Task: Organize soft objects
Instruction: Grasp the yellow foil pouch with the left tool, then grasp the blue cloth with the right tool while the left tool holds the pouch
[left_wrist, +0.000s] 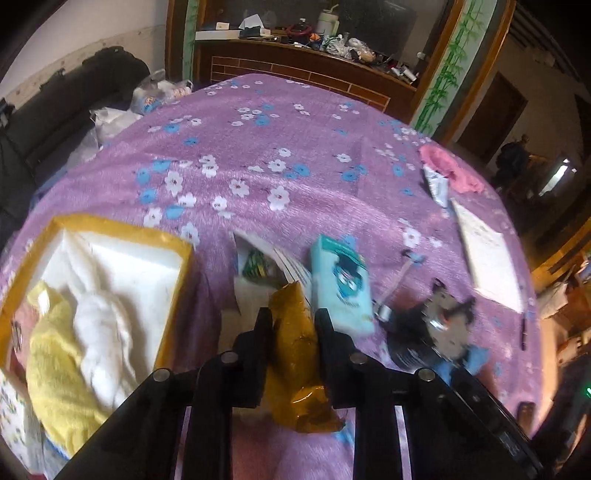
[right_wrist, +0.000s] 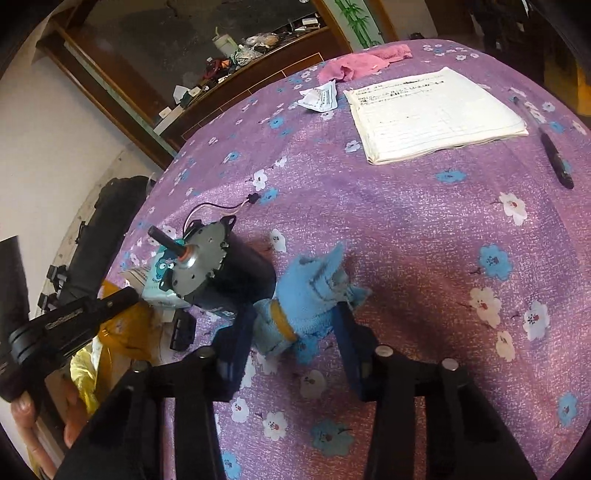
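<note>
My left gripper (left_wrist: 293, 317) is shut on an amber crinkly plastic bag (left_wrist: 295, 354), held just right of a yellow-rimmed box (left_wrist: 122, 230) that holds a yellow cloth (left_wrist: 55, 365) and a white cloth (left_wrist: 99, 328). My right gripper (right_wrist: 295, 314) has its fingers on both sides of a blue cloth with a yellow band (right_wrist: 310, 295) lying on the purple flowered bedspread (right_wrist: 424, 229). Its jaws look closed against the cloth. A pink cloth (right_wrist: 362, 59) lies at the far edge; it also shows in the left wrist view (left_wrist: 450, 166).
A black and silver motor (right_wrist: 221, 266) with a wire lies left of the blue cloth. A teal tissue pack (left_wrist: 341, 280), booklets (left_wrist: 266, 266), a paper pad (right_wrist: 432, 110), a crumpled leaflet (right_wrist: 321, 96) and a pen (right_wrist: 554, 155) lie on the bed. A cluttered shelf stands behind.
</note>
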